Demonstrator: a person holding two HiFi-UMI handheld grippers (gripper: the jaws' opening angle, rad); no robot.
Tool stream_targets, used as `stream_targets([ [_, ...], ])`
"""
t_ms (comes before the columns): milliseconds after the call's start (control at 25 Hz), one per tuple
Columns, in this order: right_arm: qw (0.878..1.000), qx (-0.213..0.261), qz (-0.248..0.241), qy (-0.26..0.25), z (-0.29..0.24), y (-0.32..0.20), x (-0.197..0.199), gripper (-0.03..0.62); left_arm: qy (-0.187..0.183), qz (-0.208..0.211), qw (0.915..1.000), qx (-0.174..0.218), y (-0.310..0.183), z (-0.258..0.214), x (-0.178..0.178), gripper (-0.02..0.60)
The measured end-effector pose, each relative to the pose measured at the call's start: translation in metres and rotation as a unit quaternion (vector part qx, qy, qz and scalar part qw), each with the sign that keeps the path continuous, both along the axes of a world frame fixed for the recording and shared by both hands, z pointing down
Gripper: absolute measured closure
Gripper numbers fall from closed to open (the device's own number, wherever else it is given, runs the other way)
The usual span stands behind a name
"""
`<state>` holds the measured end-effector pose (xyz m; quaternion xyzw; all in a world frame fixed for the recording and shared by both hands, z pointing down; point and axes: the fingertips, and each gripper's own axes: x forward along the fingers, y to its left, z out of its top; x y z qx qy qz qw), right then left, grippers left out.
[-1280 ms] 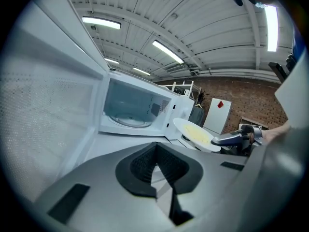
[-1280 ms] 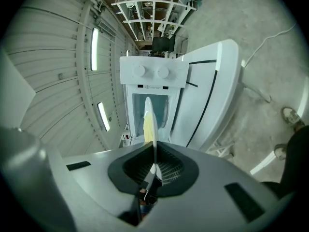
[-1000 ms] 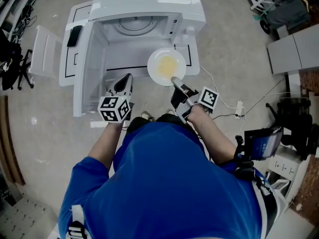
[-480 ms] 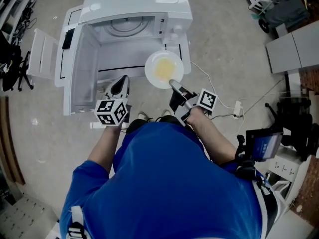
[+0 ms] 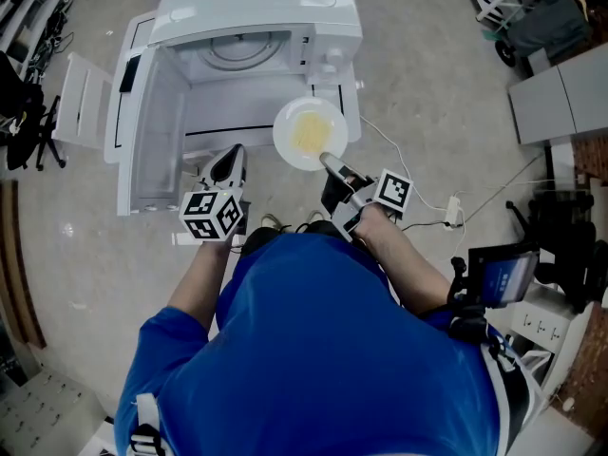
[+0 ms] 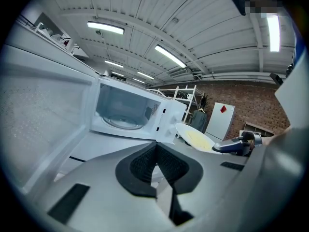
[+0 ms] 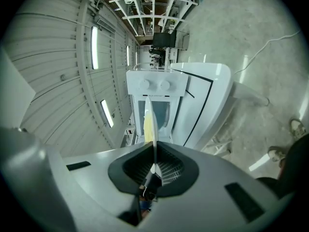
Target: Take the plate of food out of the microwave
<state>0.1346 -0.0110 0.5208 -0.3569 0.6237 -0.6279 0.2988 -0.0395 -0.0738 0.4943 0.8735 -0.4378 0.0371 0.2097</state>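
Note:
A white plate [image 5: 310,133] with yellow food is outside the white microwave [image 5: 256,8], in front of its control panel. My right gripper [image 5: 328,160] is shut on the plate's near rim. In the right gripper view the plate [image 7: 150,122] stands edge-on between the pads of the right gripper [image 7: 153,166]. The microwave door [image 5: 81,98] hangs open to the left and the cavity [image 6: 123,111] holds only its glass turntable. My left gripper [image 5: 231,160] hovers before the open cavity, left of the plate [image 6: 195,138]. In its own view the left gripper [image 6: 157,166] is shut on nothing.
The microwave sits on a white stand [image 5: 152,179] on a grey floor. A white cable and power strip [image 5: 456,207] lie on the floor to the right. A tablet on a stand [image 5: 499,274] is at right, an office chair [image 5: 24,122] at left.
The plate, in the right gripper, has come a little further from the microwave front. The left gripper shifted slightly with it. Both grips are unchanged.

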Motion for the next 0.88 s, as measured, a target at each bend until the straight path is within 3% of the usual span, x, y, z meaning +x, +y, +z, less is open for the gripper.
stream_targets([
  [880,1.000,0.006,-0.007,0.010,-0.0097,-0.0054,-0.0062,0.577,0.007,0.000,1.0000,-0.003,-0.0018,-0.0043,-0.0039,0.572],
])
